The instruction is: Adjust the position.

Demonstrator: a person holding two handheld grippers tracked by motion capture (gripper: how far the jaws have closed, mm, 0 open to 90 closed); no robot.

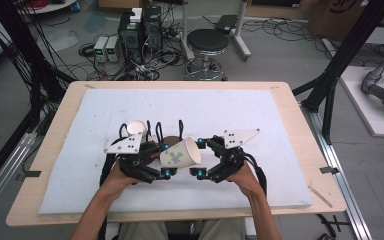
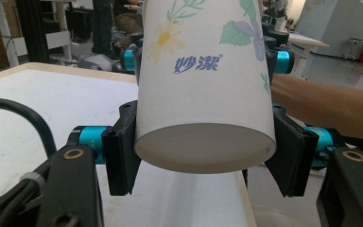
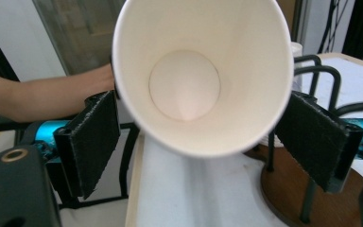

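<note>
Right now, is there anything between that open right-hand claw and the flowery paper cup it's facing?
Nothing visible does. The left gripper holds the paper cup on its side by the base end, mouth towards the right gripper. In the right gripper view the cup's rim sits between its spread pads, with clear gaps on both sides.

This is a lab or workshop — cables (image 1: 145, 67) sprawl over the grey floor beside computer towers (image 1: 140, 30) and power boxes (image 1: 106, 48). A round stool (image 1: 207, 42), black frame bars (image 1: 347, 50) and a foam-topped wooden table (image 1: 300, 150) complete it — plainly a test rig.
</note>
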